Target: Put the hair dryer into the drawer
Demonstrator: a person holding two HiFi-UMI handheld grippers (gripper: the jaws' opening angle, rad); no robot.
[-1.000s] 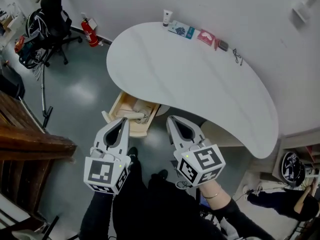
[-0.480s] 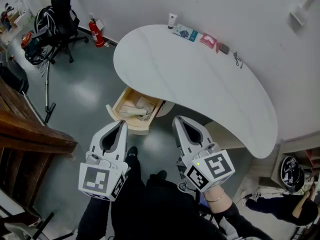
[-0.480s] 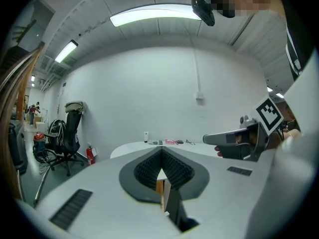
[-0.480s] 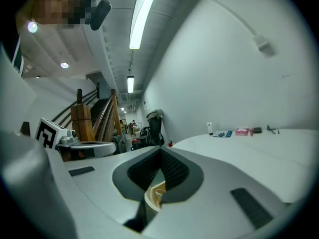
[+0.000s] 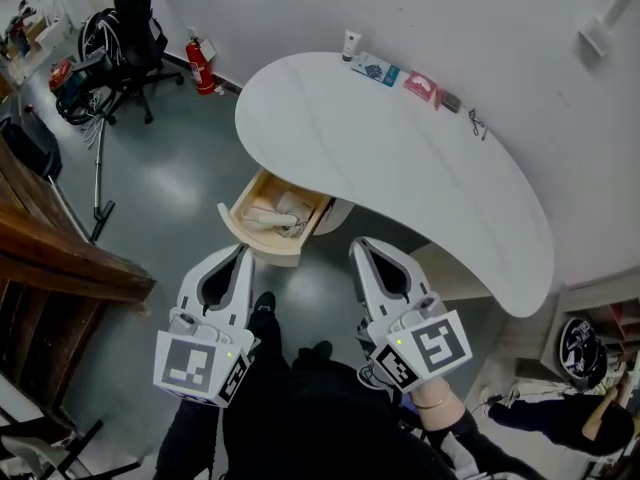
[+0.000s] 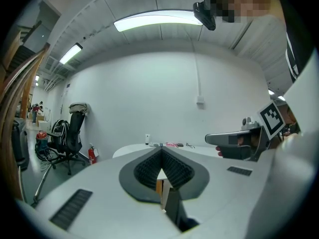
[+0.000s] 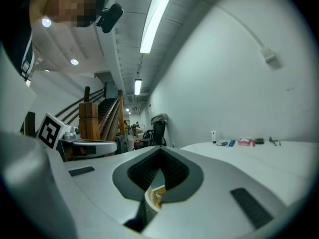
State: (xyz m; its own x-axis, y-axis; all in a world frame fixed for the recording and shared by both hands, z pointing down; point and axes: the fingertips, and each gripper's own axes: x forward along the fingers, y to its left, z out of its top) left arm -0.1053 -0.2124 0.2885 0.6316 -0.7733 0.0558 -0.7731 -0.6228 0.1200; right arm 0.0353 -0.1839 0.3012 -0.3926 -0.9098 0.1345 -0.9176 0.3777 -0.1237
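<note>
While an office chair (image 5: 128,30) and a fire extinguisher (image 5: 204,67) stand at the upper left of the head view, the left gripper (image 5: 240,255) sits lower left of centre, its jaws together on nothing. Just above it, the open drawer (image 5: 262,252) holds the hair dryer (image 5: 262,218), under the white table's (image 5: 400,158) edge. Right of centre, the right gripper (image 5: 360,247) is likewise closed and empty.

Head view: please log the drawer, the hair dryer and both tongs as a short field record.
drawer: open, sticking out from under the table edge
hair dryer: lying inside the drawer
left tongs: shut, empty, short of the drawer
right tongs: shut, empty, beside the left tongs
table: white, bare except for small items along the wall edge
</note>
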